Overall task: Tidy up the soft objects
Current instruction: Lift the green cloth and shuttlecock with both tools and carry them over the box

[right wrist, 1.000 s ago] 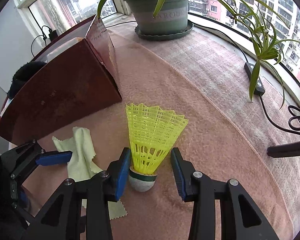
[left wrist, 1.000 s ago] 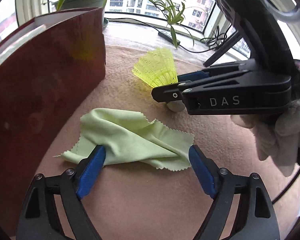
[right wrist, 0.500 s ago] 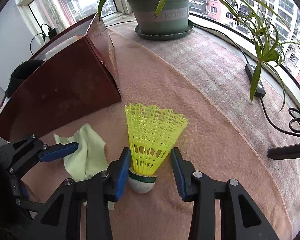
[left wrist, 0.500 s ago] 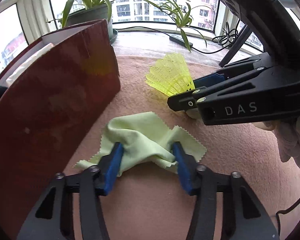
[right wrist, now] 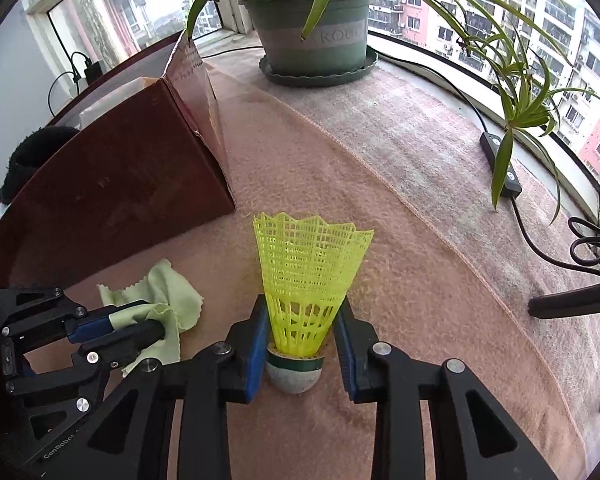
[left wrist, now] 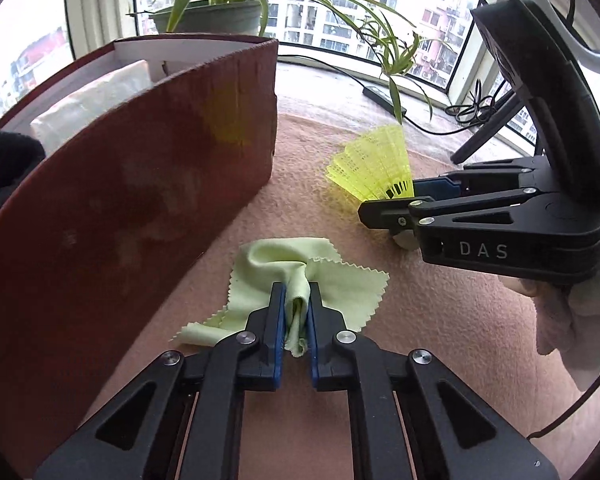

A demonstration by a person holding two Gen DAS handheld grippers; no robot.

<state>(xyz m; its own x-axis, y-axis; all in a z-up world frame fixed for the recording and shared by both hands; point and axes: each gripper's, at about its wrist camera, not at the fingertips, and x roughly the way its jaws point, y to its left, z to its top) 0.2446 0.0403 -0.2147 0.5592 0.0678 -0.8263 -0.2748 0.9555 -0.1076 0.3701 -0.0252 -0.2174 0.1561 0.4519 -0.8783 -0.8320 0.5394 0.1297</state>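
My left gripper [left wrist: 296, 316] is shut on a bunched fold of the pale green cloth [left wrist: 340, 284], which lies on the pink mat next to the brown box [left wrist: 132, 208]. The cloth also shows in the right wrist view [right wrist: 172, 296], pinched by the left gripper [right wrist: 156, 320]. My right gripper [right wrist: 300, 344] is closed around the lower skirt of a yellow shuttlecock [right wrist: 308, 272] that stands upright on its white cork on the mat. The shuttlecock also shows in the left wrist view [left wrist: 376, 168], held by the right gripper [left wrist: 380, 208].
The brown box [right wrist: 116, 184] is open at the top and holds white soft items [left wrist: 88, 100]. A potted plant [right wrist: 316, 40] stands at the back. A power strip [right wrist: 500, 160] and cables lie on the grey sill. A black fuzzy object [right wrist: 32, 156] sits left of the box.
My left gripper has closed from wide open onto the green cloth, bunching it into a fold. My right gripper has narrowed onto the shuttlecock's skirt.
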